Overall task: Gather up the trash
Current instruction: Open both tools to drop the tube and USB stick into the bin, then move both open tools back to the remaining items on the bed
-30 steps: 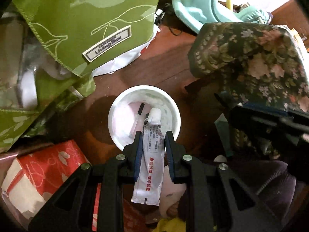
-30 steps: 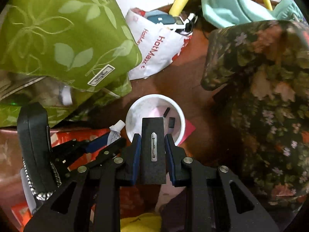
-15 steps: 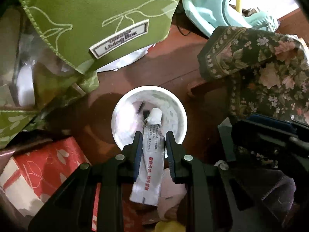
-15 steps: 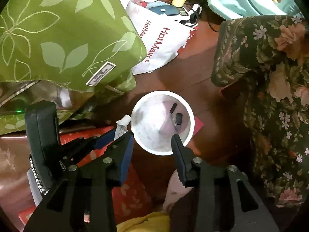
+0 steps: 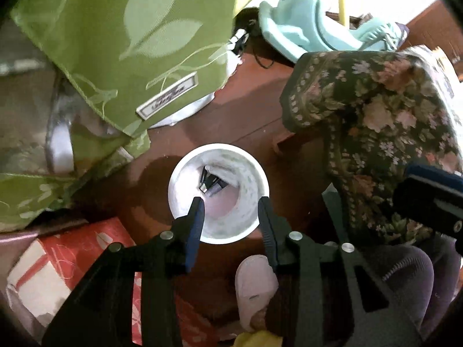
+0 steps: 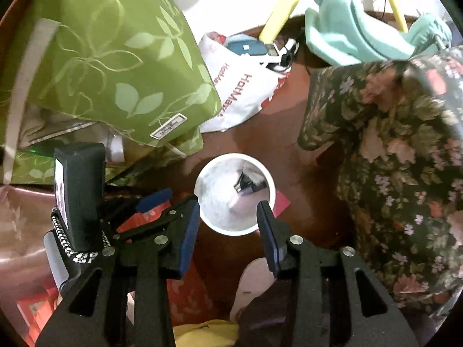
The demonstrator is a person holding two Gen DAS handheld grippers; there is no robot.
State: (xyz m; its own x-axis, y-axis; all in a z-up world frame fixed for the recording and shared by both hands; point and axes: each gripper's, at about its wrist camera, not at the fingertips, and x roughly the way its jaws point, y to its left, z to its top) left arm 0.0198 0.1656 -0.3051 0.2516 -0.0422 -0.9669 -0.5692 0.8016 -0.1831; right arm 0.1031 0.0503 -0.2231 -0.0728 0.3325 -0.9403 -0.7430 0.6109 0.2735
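A white round bin (image 5: 249, 170) stands on the brown floor; it also shows in the right wrist view (image 6: 214, 182). Dark small pieces of trash (image 5: 209, 183) lie at its bottom, also seen from the right (image 6: 246, 185). My left gripper (image 5: 230, 202) is open and empty, held above the bin's near rim. My right gripper (image 6: 228, 205) is open and empty too, above the bin's near rim. The left gripper's body (image 6: 81, 190) shows at the left of the right wrist view.
A green leaf-print storage bag (image 5: 130, 43) lies left of the bin. A floral cushion (image 5: 376, 133) is at the right. A red tissue box (image 5: 66, 263) sits near left. A white HotMax bag (image 6: 240, 86) and teal plastic toy (image 6: 347, 34) lie beyond. A slippered foot (image 5: 254, 286) is below.
My left gripper opened and the white tube dropped out of it into the bin. My right gripper had let go of the black flat piece a moment before and stays open.
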